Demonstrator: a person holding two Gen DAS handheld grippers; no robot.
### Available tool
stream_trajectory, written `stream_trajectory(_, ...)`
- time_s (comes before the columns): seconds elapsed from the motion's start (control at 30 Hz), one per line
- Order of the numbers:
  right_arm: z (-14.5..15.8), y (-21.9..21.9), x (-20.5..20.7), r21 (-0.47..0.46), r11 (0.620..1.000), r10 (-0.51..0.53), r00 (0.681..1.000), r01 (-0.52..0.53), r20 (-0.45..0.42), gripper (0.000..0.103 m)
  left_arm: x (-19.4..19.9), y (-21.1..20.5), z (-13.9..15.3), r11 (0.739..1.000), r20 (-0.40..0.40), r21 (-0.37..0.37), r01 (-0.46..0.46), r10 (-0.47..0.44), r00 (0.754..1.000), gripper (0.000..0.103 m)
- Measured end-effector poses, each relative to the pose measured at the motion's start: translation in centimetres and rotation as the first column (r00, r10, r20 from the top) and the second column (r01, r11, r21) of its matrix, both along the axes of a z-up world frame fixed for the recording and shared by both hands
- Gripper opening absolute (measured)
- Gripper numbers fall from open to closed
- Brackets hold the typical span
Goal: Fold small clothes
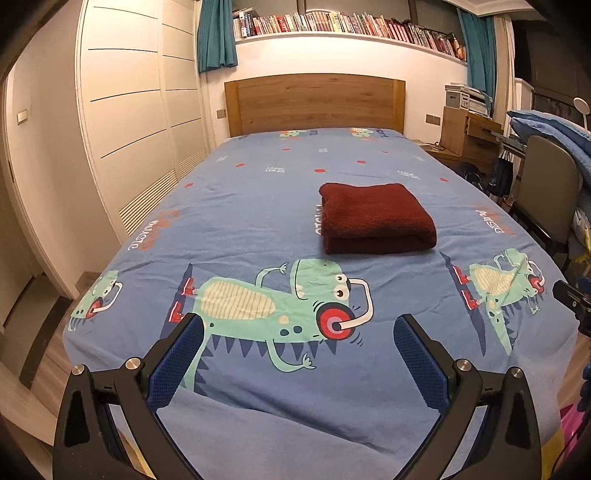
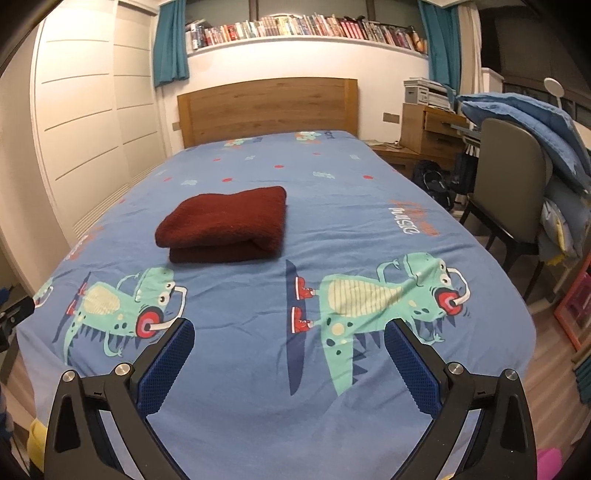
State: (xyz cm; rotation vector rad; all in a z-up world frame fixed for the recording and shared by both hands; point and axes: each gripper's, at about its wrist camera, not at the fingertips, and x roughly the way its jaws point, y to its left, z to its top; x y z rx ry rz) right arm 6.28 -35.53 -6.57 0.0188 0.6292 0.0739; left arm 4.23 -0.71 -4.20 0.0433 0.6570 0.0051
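- Lying folded into a thick rectangle, the dark red cloth (image 1: 375,218) (image 2: 225,223) sits on the blue bedsheet (image 1: 280,206) (image 2: 332,229) near the middle of the bed, its layered edge facing the cameras.
- Printed on the sheet just in front of the cloth is a green cartoon dinosaur (image 1: 280,306) (image 2: 122,310); a second dinosaur (image 2: 391,310) lies further to the right.
- The left gripper (image 1: 297,347) hangs above the foot of the bed, well apart from the cloth, with its jaws spread wide and nothing between the blue pads (image 1: 177,365).
- The right gripper (image 2: 290,350) is likewise spread wide and empty, also well short of the cloth, which lies ahead and to its left.
- Behind the bed stands a wooden headboard (image 1: 314,101) (image 2: 266,109), with a shelf of books (image 1: 343,24) (image 2: 295,29) above.
- A grey chair (image 2: 506,177) stands beside the bed on the right.
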Motion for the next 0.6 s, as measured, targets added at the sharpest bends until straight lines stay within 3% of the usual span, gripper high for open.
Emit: stream_trajectory(0.6,-0.2,-1.0,-0.5,0.005,0.999,-0.051,0.999,0.051,0.015,0.103,0.1,-0.1,0.1,1.000,0.001,0.004,-0.001,0.001,1.000,0.102)
